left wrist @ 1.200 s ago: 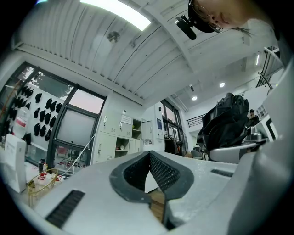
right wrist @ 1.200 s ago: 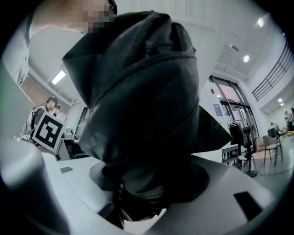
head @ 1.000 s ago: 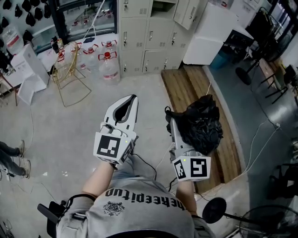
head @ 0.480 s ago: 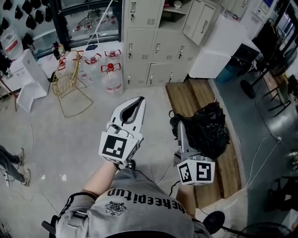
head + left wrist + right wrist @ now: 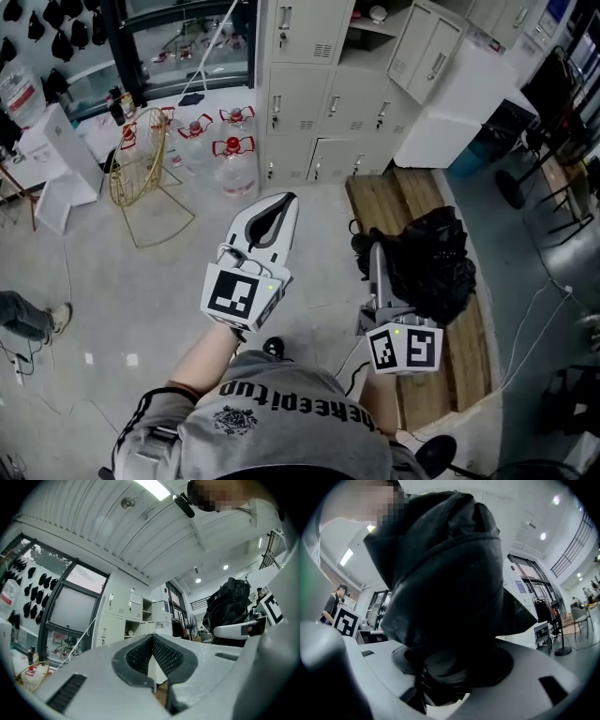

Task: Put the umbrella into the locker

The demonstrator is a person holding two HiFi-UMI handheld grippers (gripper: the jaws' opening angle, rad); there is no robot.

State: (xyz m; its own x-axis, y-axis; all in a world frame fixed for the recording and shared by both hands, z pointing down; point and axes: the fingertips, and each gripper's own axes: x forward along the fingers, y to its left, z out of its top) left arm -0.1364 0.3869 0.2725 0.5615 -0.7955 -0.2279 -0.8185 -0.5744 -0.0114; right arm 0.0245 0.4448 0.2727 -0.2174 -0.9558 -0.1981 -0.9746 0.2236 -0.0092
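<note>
You are gripping the bundled umbrella tight in your right gripper, well short of the lockers, your left gripper closed and empty, so be aiming it for the open compartment without loosening.

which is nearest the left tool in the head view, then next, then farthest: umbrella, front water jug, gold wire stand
1. umbrella, just to its right, held in the right tool
2. front water jug, ahead and lower down
3. gold wire stand, farther off, ahead-left
</note>
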